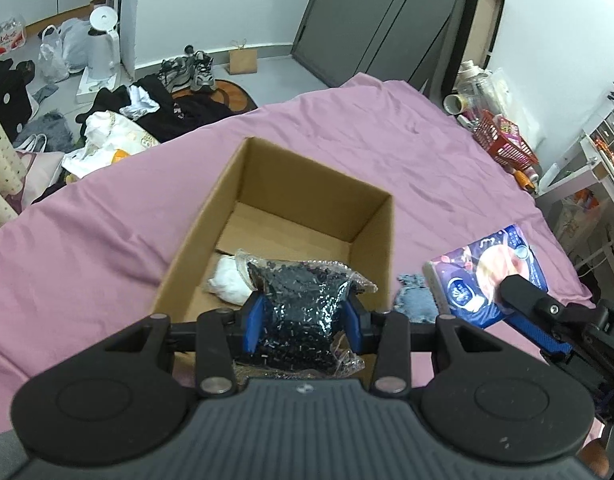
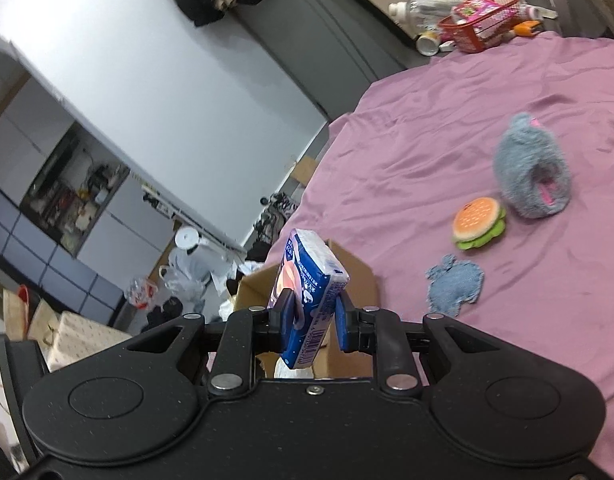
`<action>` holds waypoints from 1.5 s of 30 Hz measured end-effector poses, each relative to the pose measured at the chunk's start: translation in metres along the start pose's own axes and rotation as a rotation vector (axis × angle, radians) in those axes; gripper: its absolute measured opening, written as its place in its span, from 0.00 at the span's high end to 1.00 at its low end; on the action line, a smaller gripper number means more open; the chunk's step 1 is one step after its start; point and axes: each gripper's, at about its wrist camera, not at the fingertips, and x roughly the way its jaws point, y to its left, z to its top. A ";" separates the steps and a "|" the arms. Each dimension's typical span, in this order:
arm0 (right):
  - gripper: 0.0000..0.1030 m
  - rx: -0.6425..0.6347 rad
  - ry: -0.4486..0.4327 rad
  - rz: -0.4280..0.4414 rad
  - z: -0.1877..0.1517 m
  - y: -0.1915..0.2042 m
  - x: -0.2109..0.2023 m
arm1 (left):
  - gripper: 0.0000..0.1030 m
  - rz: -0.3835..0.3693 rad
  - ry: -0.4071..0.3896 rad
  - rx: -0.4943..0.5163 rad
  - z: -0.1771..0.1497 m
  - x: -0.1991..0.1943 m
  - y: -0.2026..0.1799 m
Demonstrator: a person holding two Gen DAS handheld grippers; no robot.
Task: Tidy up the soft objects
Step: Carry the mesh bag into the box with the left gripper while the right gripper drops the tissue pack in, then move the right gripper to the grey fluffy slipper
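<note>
Tissue pack (image 2: 307, 296): blue-purple wrapper, barcode, print unreadable; clenched in right tongs (image 2: 311, 326) above cardboard box (image 1: 267, 216). Bag of black beads (image 1: 303, 304): clear plastic, gripped by left tongs (image 1: 303, 322) over the box.

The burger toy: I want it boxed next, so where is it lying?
In the right wrist view the burger toy lies on the pink bedsheet, right of centre, touching the grey fuzzy slipper, beyond the denim patch.

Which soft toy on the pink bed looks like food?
The burger toy: orange bun, green frill. The fluffy grey toy beside it and the flat denim piece nearer the box don't.
</note>
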 end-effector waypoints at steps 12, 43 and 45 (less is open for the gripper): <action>0.79 -0.086 0.066 -0.070 -0.023 0.028 0.039 | 0.55 -0.010 0.034 0.001 0.010 0.011 0.024; 0.44 -0.084 0.077 -0.232 0.019 -0.001 -0.024 | 0.26 -0.007 -0.043 0.014 0.019 -0.037 -0.017; 0.44 -0.091 0.080 -0.243 0.024 -0.007 -0.030 | 0.26 -0.008 -0.046 0.022 0.017 -0.039 -0.025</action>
